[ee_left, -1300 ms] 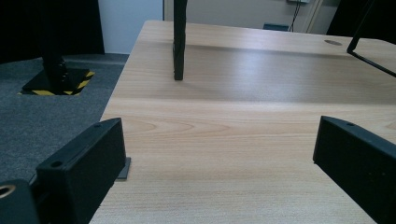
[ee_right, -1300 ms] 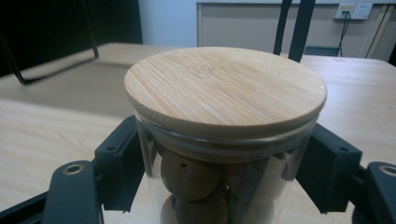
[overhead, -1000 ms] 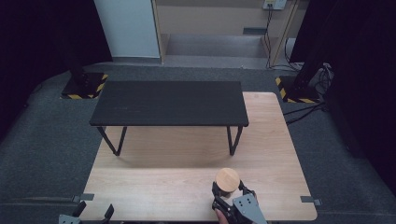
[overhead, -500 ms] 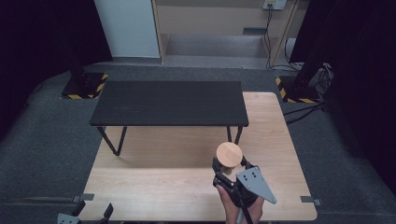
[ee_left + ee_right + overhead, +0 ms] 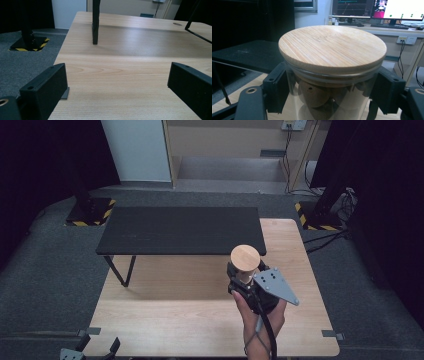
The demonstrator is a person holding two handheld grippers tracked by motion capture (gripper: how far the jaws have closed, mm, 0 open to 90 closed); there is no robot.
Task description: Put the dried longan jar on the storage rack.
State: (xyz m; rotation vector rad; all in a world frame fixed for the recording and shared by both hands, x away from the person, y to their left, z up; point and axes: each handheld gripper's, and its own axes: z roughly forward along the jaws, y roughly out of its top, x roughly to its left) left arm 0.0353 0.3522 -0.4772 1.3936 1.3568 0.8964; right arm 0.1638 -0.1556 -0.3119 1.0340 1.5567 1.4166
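At the bottom of the high view, lower right of centre, a person's hand (image 5: 257,322) enters the frame and carries the right gripper (image 5: 243,281), with its grey three-cornered plate (image 5: 274,283) on top and a cable trailing back along the hand. The jaws are closed against the sides of a clear glass jar (image 5: 245,262), gripping it just below the lid. In the right gripper view the two black jaws press on the left and right of the glass wall, and the jar (image 5: 332,82) sits upright at frame centre. It is capped with a round bamboo lid (image 5: 332,47); brown rounded pieces (image 5: 313,93) are visible inside through the glass.

In the high view the jar appears right of centre, over the light wooden table (image 5: 165,315) and just in front of the near right corner of the black bench (image 5: 180,230) that stands on the table's far half.

The left gripper (image 5: 89,351) is at the lower left edge of the high view, at the table's near left corner. In the left gripper view its jaws stand wide apart over bare table surface with nothing between them; a black bench leg (image 5: 95,22) rises at upper centre.

Beyond the table, grey carpet (image 5: 50,270) and yellow-black striped stand bases (image 5: 90,212) lie at upper left and upper right.
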